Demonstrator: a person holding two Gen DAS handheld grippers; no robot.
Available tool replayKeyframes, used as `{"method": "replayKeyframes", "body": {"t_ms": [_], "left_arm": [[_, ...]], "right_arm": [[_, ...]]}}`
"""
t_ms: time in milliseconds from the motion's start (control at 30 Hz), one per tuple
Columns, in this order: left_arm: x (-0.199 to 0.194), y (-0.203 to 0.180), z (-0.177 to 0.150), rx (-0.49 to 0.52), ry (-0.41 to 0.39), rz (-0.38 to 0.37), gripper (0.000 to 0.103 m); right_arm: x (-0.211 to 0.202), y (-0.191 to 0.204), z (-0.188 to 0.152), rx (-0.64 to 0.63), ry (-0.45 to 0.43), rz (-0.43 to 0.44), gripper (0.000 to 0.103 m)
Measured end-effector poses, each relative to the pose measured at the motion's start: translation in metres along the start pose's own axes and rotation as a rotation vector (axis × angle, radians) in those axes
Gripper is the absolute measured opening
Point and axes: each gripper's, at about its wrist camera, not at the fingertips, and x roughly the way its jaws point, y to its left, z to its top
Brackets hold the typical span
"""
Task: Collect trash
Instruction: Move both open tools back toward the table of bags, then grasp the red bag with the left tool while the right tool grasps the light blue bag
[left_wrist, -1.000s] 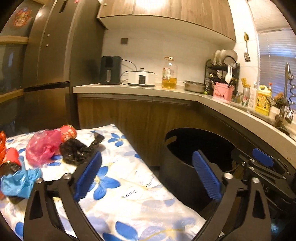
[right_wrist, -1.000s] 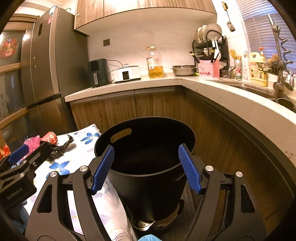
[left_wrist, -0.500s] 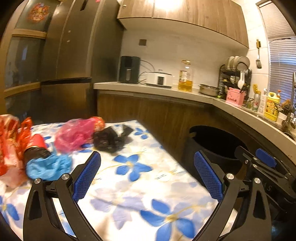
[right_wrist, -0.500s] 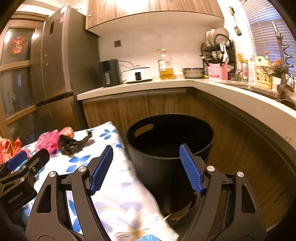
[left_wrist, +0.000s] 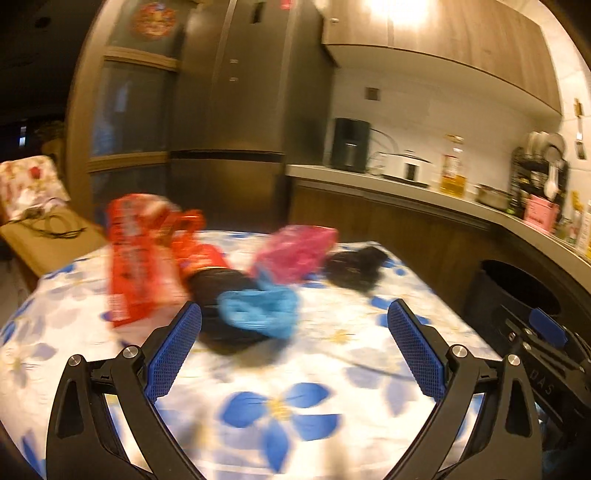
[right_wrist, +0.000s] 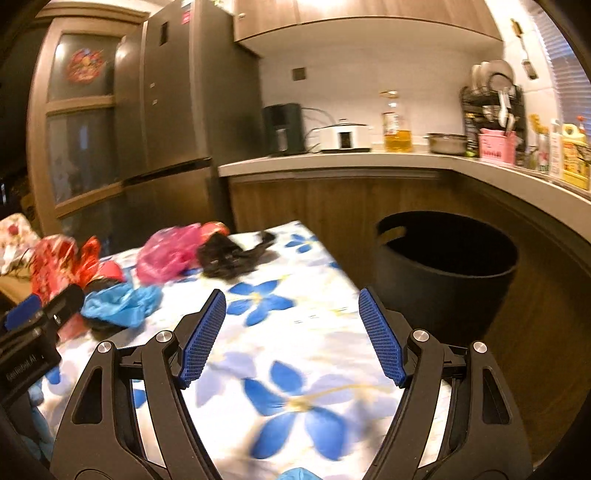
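A: What moved?

B: Both my views swung off the round black plastic bin (right_wrist: 443, 266) onto the flower-print worktop (left_wrist: 295, 406).

A: So?

B: I judge pickup comes next. My left tool (left_wrist: 291, 354) and right tool (right_wrist: 291, 332) gape empty. The crumpled blue plastic bag (left_wrist: 258, 310) lies at twelve o'clock of the left tool, bin at two.

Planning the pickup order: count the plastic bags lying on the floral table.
4: red bag far left, blue bag in front, pink bag middle, black bag rightmost. The blue one overlaps a dark item; blur may hide more.
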Motion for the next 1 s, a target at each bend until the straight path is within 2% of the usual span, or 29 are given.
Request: {"method": "replayKeyframes", "body": {"t_ms": [200, 333, 467, 600, 667, 733, 767, 867, 1000], "left_arm": [[-0.002, 0.057, 0.005, -0.059, -0.017, 0.149, 0.096], [0.004, 0.087, 0.012, -0.095, -0.024, 0.220, 0.096], [0.017, 0.105, 0.016, -0.120, -0.007, 0.246, 0.096], [0.032, 0.108, 0.017, -0.109, 0.024, 0.237, 0.095], [0.040, 0.108, 0.016, -0.102, 0.049, 0.230, 0.089], [0.049, 0.109, 0.014, -0.106, 0.093, 0.209, 0.070], [0.052, 0.110, 0.012, -0.108, 0.108, 0.206, 0.066], [0.058, 0.114, 0.010, -0.125, 0.146, 0.187, 0.046], [0.062, 0.115, 0.008, -0.124, 0.168, 0.159, 0.007]], "right_arm": [[0.012, 0.041, -0.009, -0.039, 0.027, 0.076, 0.073], [0.016, 0.062, -0.013, -0.068, 0.032, 0.109, 0.073], [0.022, 0.077, -0.014, -0.079, 0.034, 0.130, 0.073], [0.028, 0.090, -0.014, -0.091, 0.039, 0.150, 0.073], [0.031, 0.096, -0.014, -0.096, 0.041, 0.162, 0.073], [0.034, 0.101, -0.014, -0.102, 0.042, 0.173, 0.073], [0.036, 0.105, -0.014, -0.105, 0.044, 0.181, 0.073], [0.040, 0.115, -0.014, -0.113, 0.047, 0.203, 0.073], [0.045, 0.127, -0.013, -0.132, 0.054, 0.233, 0.073]]}}
